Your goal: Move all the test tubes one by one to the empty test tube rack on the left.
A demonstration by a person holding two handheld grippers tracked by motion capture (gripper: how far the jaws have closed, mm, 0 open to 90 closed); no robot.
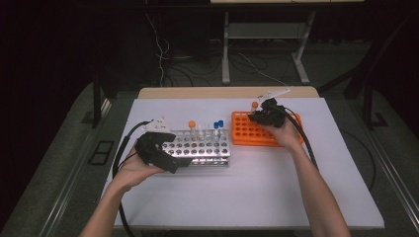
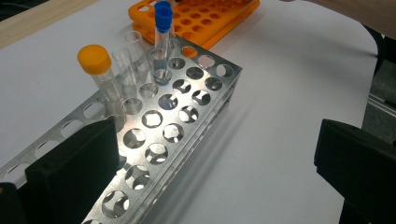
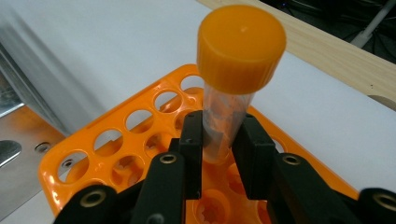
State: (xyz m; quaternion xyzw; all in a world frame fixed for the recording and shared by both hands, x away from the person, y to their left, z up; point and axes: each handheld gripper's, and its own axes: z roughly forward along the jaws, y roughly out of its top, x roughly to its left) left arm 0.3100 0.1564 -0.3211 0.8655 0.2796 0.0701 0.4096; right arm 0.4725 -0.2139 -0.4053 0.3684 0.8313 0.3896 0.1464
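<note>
My right gripper [image 3: 222, 135] is shut on a clear tube with an orange cap [image 3: 233, 70], which stands upright over a hole at the far end of the orange rack [image 3: 140, 116]. From above, that gripper [image 1: 257, 114] and its tube [image 1: 255, 105] are at the orange rack's [image 1: 247, 131] back edge. My left gripper [image 1: 170, 158] sits at the left end of the metal rack [image 1: 207, 148], jaws wide apart. One jaw overlaps the rack [image 2: 187, 107]; the other is off to the side over bare table. The metal rack holds another orange-capped tube [image 2: 95, 60], two blue-capped tubes [image 2: 163, 21] and clear uncapped tubes [image 2: 133, 46].
Both racks stand side by side on a white tabletop [image 1: 247, 192], the metal one on the left. A wooden strip [image 1: 222, 92] runs along the table's far edge. Cables trail from both grippers toward the near edge.
</note>
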